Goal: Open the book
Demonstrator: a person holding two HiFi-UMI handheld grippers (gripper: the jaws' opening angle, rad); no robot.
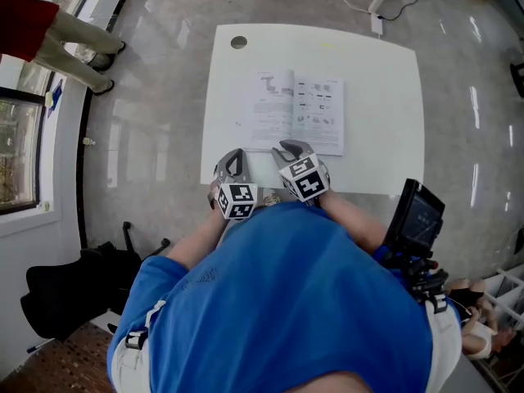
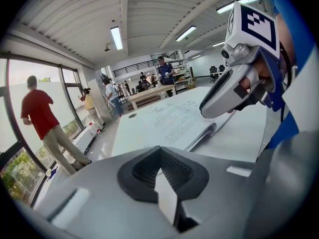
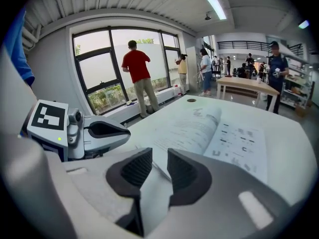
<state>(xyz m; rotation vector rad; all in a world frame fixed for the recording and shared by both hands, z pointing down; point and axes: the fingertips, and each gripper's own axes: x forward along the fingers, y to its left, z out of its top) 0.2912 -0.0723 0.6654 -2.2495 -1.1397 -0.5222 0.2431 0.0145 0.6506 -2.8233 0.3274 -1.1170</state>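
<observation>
Thin white paper book (image 1: 295,111) lies open, flat on smooth white square tabletop (image 1: 385,97). L tool (image 1: 235,154) jaws together, R tool (image 1: 291,147) jaws apart, both empty.

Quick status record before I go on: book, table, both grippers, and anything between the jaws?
book: lying open on the table, printed pages up
table: white, with a small round dark disc near its far left corner
left gripper: jaws together, nothing held, at the table's near edge
right gripper: jaws apart, nothing between them, by the book's near edge
task: book already open
</observation>
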